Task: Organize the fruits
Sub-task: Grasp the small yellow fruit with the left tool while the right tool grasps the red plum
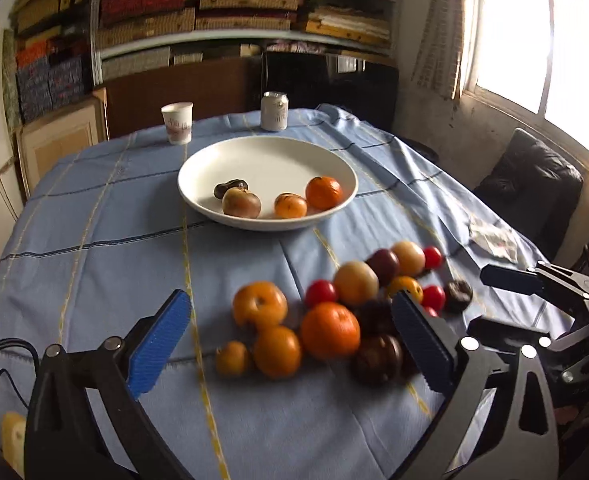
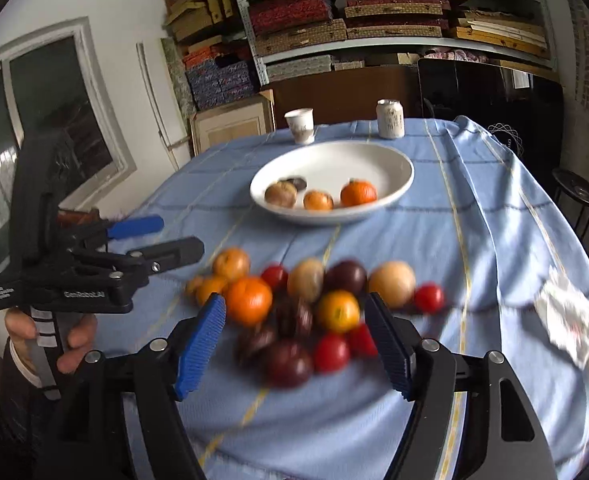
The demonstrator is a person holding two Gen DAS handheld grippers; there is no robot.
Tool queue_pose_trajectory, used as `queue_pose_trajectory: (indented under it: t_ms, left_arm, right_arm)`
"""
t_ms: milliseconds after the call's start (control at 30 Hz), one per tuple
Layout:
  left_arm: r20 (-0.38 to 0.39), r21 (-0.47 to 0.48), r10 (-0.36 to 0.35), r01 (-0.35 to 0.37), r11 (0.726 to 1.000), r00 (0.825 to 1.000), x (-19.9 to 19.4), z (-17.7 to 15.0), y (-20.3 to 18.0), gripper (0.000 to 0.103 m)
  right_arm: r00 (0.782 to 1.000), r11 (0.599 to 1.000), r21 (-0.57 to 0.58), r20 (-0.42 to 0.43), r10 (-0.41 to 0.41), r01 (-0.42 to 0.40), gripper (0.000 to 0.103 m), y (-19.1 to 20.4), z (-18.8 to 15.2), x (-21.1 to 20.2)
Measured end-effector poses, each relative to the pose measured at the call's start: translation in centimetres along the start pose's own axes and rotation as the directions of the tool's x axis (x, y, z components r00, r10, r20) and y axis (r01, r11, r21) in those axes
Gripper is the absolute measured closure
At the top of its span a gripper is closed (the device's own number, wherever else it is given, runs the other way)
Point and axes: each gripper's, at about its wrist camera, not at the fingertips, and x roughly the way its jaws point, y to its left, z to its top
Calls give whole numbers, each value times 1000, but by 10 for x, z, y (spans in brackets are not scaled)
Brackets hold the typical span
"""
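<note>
A white bowl [image 1: 266, 152] [image 2: 334, 160] at the far middle of the blue cloth holds an orange [image 1: 323, 193], a smaller orange fruit [image 1: 290, 205], a brownish fruit [image 1: 241, 202] and a dark one [image 1: 230, 187]. Nearer lies a loose pile of fruits [image 1: 329, 330] [image 2: 294, 304]: oranges, yellow-brown ones, dark purple ones and small red ones. My left gripper [image 1: 290, 336] hovers open over the pile's left side, touching nothing. My right gripper [image 2: 294, 340] is open above the pile's near side, with nothing pressed between its blue pads. Both views are motion-blurred.
A paper cup [image 1: 177, 122] and a white can [image 1: 274, 111] stand behind the bowl. Crumpled paper [image 1: 492, 236] lies at the cloth's right edge, near a black cushioned seat [image 1: 530, 184]. A hand [image 2: 74, 340] holds the left gripper's handle. Stacked shelves fill the back wall.
</note>
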Motion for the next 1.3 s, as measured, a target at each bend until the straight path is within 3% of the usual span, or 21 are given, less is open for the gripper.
queue_pose_trajectory:
  t_ms: [133,200,267,467,833,967,1300]
  left_arm:
    - [-1,10,-45,45,999,999,-7,-34,-5,5]
    - [-28,-6,-40,40,999,999,-4,-38,-2,5]
    - [-7,-47,-53,52,998,999,-8,-38,7,5]
    - [-16,-59,-16,15,998,1000,-6,-37,9,5]
    - [-13,-77,2,-3,997,1000,-8,-38,14,5]
    - [-16,-79,3,-4,997,1000,-7,-38,13,5]
    - [-25,-98,-2,-1,995,1000,-5,-39,17,5]
  right_arm:
    - [997,1000,-16,-78,4,-6,29,11,-21,10]
    - [996,1000,-13,-85,-3,2,29,14,-25,13]
    - [997,1000,7,-78,-6,7,29,14,-26,16]
    - [996,996,90,-88,11,-3,56,5,-26,29]
    - [994,994,112,-110,-1,13,56,2,-26,39]
    - [993,993,118,-115,0,14,66,2,-25,42]
    - [991,987,159,-133,32,-11,64,-1,-21,53]
